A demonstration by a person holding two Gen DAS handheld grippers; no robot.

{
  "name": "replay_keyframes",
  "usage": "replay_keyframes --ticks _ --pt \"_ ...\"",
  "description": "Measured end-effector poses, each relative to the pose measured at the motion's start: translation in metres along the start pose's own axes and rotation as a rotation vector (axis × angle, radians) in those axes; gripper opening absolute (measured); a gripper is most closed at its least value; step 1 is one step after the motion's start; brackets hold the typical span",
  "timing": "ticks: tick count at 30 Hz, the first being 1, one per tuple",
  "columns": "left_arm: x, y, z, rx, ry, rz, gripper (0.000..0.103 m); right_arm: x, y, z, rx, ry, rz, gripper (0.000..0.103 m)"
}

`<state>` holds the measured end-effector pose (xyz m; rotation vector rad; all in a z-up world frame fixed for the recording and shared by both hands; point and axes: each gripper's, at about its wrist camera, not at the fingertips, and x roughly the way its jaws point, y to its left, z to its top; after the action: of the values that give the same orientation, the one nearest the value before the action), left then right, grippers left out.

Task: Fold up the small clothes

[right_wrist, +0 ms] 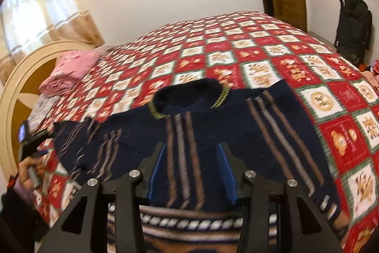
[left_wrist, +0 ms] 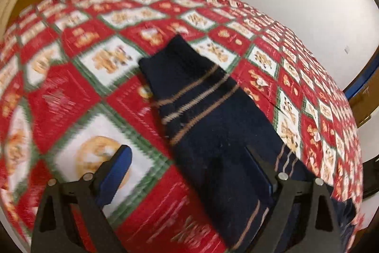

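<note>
The left claw [left_wrist: 189,158] gapes wide, angled downward; the right claw [right_wrist: 191,158], seemingly half-parted, tilts downward too.

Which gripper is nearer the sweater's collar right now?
Right. The right gripper hovers over the sweater's middle, just below the collar. The left gripper is out over a sleeve.

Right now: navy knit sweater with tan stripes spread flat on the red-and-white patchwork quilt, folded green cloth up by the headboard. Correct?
Not quite. The folded cloth by the cream headboard is pink, not green, as the right wrist view shows. The rest holds: the navy knit sweater with tan stripes is spread flat on the red-and-white patchwork quilt.
</note>
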<state>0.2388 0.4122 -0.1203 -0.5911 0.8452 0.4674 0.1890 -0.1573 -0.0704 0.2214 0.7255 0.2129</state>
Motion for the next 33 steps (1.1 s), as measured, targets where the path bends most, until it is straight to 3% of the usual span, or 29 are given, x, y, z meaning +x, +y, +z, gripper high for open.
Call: replay_keyframes --ticks 3,4,7,10,11,13,18,22,25,29,33 --pt "0.006 -0.011 -0.002 0.027 -0.027 0.017 0.090 -0.003 0.008 -0.010 -0.008 0.032 0.014 0.046" --pt "0.006 -0.012 -0.003 0.029 -0.036 0.010 0.081 -0.003 0.008 -0.013 0.001 0.041 0.015 0.046" --pt "0.007 -0.013 -0.001 0.024 -0.041 -0.040 0.066 -0.005 0.005 -0.019 0.026 0.058 0.017 0.046" --pt "0.007 -0.013 0.001 0.028 -0.035 -0.045 0.037 -0.006 0.000 -0.023 0.062 0.062 0.012 0.046" --pt "0.008 -0.011 0.004 0.015 -0.022 -0.086 0.015 -0.006 -0.003 -0.024 0.084 0.066 0.016 0.046" --pt "0.008 -0.004 0.006 -0.033 -0.005 -0.141 0.014 -0.007 -0.008 -0.026 0.115 0.068 0.020 0.046" --pt "-0.016 -0.006 0.004 -0.044 -0.063 -0.146 0.014 -0.017 -0.015 -0.029 0.139 0.051 0.013 0.046" --pt "-0.058 -0.045 0.002 0.083 -0.142 -0.174 0.014 -0.026 -0.027 -0.031 0.171 0.038 0.007 0.046" --pt "-0.097 -0.089 -0.009 0.185 -0.188 -0.241 0.014 -0.031 -0.037 -0.035 0.208 0.028 0.006 0.046" --pt "-0.150 -0.168 -0.052 0.402 -0.239 -0.347 0.014 -0.040 -0.049 -0.039 0.243 0.008 0.002 0.046" --pt "-0.187 -0.247 -0.127 0.608 -0.264 -0.465 0.014 -0.054 -0.063 -0.043 0.272 -0.023 -0.009 0.047"
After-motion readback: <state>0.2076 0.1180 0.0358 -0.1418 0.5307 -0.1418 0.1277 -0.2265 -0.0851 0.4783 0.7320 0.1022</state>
